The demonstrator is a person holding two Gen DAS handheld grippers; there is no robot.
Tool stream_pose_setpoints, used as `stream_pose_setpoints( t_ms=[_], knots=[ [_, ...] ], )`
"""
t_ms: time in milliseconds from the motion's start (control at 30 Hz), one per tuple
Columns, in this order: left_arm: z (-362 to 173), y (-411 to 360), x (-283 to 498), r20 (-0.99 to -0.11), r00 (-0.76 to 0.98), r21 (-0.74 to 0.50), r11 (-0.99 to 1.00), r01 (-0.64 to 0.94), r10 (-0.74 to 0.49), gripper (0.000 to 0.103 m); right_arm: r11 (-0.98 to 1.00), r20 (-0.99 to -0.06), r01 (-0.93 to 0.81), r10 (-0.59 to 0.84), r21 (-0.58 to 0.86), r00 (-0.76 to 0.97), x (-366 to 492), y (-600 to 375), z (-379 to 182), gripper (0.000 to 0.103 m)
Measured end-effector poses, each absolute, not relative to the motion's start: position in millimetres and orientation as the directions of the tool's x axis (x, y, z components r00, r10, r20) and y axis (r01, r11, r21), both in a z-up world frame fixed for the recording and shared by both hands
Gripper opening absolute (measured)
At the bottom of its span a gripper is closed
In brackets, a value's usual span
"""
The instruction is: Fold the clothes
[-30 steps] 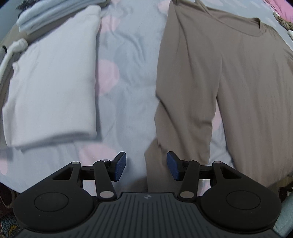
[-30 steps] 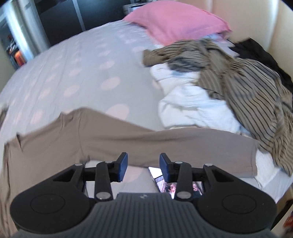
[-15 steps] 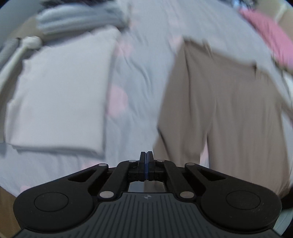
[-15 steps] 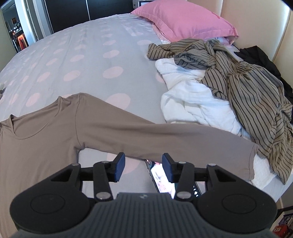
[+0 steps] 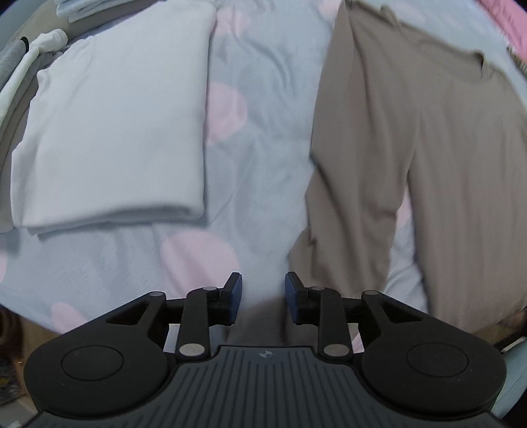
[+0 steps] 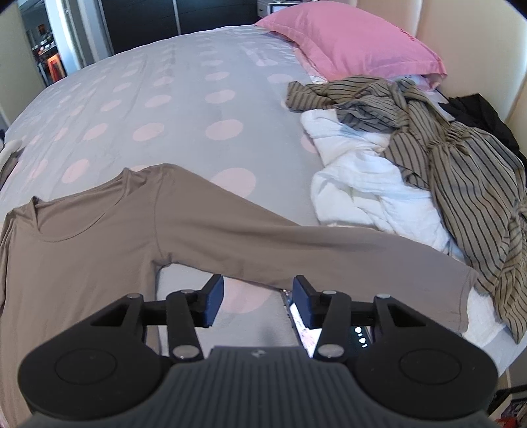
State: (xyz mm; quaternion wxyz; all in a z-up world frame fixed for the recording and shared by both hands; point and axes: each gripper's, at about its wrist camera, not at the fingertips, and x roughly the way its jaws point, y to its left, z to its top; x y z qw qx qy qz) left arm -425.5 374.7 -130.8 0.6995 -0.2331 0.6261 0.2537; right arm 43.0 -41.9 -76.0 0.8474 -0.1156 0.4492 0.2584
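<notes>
A brown long-sleeved shirt (image 5: pixel 444 138) lies flat on the bed, neckline away from me. Its left sleeve (image 5: pixel 346 204) runs down toward my left gripper (image 5: pixel 263 293), which is open and empty with the sleeve's cuff end just below its jaws. In the right wrist view the shirt (image 6: pixel 82 250) lies at the left and its other sleeve (image 6: pixel 313 250) stretches right across the bed. My right gripper (image 6: pixel 258 303) is open and empty, just in front of that sleeve's near edge.
A folded white garment (image 5: pixel 112 125) lies left of the shirt, with more folded clothes (image 5: pixel 75 10) behind it. A heap of striped (image 6: pixel 444 148) and white (image 6: pixel 362 184) clothes lies at the right, below a pink pillow (image 6: pixel 355 42). A lit phone (image 6: pixel 313 332) lies under my right gripper.
My left gripper was shut half a second ago and is now open again above the sleeve end. My right gripper has stayed open and shifted a little over the sleeve.
</notes>
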Motion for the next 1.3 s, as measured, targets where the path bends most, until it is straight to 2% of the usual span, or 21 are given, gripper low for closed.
stream_pose_setpoints(
  t_ms=[333,367,400,500,733,900,1033,1300],
  knots=[
    [-162,360,-422,-0.996,-0.063,0.082,0.826,-0.557,0.056,0.029,0.807,-0.826,-0.591,0.335,0.003,0.454,37,-33,-80,0.051],
    [-161,359,-422,-0.997,-0.062,0.081,0.831,-0.551,0.056,0.026,0.805,-0.826,-0.593,0.334,0.0,0.455,36,-33,-81,0.051],
    [-160,358,-422,-0.997,-0.055,0.074,0.834,-0.547,0.053,0.014,0.805,-0.825,-0.593,0.334,-0.001,0.455,36,-33,-81,0.051],
    [-148,358,-424,-0.999,0.004,0.032,0.829,-0.558,0.041,0.004,0.806,-0.824,-0.592,0.332,-0.004,0.458,35,-32,-80,0.052],
    [-78,386,-453,-0.948,0.317,-0.208,0.719,-0.664,0.018,0.003,0.805,-0.826,-0.594,0.336,0.002,0.452,35,-31,-80,0.052],
    [-25,415,-465,-0.864,0.49,-0.311,0.641,-0.702,0.118,0.003,0.803,-0.828,-0.596,0.339,0.007,0.446,34,-30,-80,0.053],
    [-5,448,-484,-0.832,0.496,-0.299,0.552,-0.779,0.249,0.002,0.804,-0.829,-0.594,0.34,0.012,0.444,34,-30,-79,0.053],
    [1,492,-536,-0.815,0.428,-0.29,0.364,-0.885,0.39,0.002,0.802,-0.829,-0.597,0.343,0.014,0.442,34,-29,-78,0.053]
  ],
)
